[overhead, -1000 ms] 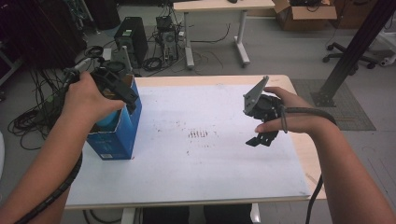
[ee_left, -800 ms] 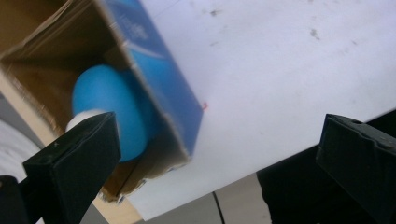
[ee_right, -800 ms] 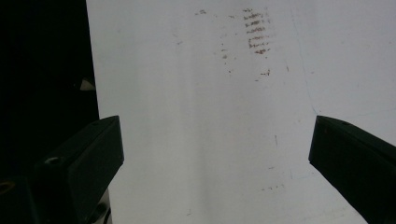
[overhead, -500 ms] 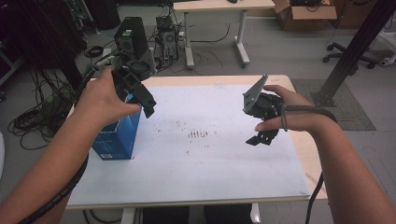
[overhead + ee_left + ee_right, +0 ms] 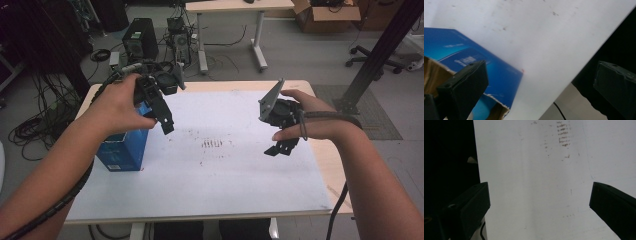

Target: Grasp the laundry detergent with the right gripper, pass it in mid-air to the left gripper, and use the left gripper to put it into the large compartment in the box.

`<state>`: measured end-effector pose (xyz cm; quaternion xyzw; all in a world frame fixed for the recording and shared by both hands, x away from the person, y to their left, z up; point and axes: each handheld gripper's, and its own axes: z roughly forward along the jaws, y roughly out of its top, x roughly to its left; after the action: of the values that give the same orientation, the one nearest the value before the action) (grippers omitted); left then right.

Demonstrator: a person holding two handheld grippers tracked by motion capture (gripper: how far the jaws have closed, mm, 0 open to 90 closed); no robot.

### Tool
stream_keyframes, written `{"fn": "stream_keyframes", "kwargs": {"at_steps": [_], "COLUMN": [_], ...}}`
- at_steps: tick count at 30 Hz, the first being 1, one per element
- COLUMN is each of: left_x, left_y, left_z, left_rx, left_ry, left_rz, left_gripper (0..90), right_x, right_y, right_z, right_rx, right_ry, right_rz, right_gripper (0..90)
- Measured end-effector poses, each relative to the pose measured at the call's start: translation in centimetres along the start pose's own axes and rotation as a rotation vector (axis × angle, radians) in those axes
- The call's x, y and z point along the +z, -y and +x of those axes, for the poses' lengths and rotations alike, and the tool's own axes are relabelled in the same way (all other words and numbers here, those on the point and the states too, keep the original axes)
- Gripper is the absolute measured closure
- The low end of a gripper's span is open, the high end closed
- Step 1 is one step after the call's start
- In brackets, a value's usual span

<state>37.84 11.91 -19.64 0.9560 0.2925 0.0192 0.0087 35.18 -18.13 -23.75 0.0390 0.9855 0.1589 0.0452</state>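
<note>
Blue cardboard box [image 5: 122, 149] stands open-topped at the table's [image 5: 240, 195] left edge, just below the left gripper [image 5: 167, 125] (jaws apart, empty), well apart from the wide-open right gripper [image 5: 280, 149].

Box [image 5: 122, 150] on table's [image 5: 225, 185] left side

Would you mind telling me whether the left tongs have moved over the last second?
Yes. The left tongs have lifted off the blue box and swung right, over the white table.
</note>
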Motion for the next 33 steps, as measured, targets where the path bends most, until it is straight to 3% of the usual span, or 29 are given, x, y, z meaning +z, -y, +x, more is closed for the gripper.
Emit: {"fn": "stream_keyframes", "kwargs": {"at_steps": [5, 11, 16, 20, 26, 33], "left_x": [0.7, 1.2, 1.7, 2.2, 2.9, 3.0], "left_y": [-0.1, -0.2, -0.7, -1.0, -1.7, -2.1], "left_z": [-0.6, -1.7, -2.9, -3.7, -3.5, -3.2], "left_rx": [0.083, 0.205, 0.332, 0.431, 0.451, 0.445], "left_ry": [0.033, 0.06, 0.06, 0.065, 0.095, 0.105], "left_rz": [0.028, 0.017, 0.035, 0.056, 0.086, 0.072], "left_gripper": [0.2, 0.2, 0.2, 0.2, 0.2, 0.2], "right_x": [0.1, 0.3, 0.2, 0.2, 0.8, 1.4], "right_y": [0.0, -0.1, -0.4, -0.5, -0.5, -0.2], "right_z": [-0.1, -0.3, -0.6, -0.9, -1.6, -2.4], "right_rx": [-0.015, -0.013, -0.027, -0.046, -0.06, -0.052], "right_ry": [-0.013, -0.023, -0.031, -0.049, -0.065, -0.069], "right_rz": [0.042, 0.059, 0.087, 0.073, 0.095, 0.101], "right_gripper": [3.3, 3.4, 3.3, 3.2, 3.5, 3.5]}}
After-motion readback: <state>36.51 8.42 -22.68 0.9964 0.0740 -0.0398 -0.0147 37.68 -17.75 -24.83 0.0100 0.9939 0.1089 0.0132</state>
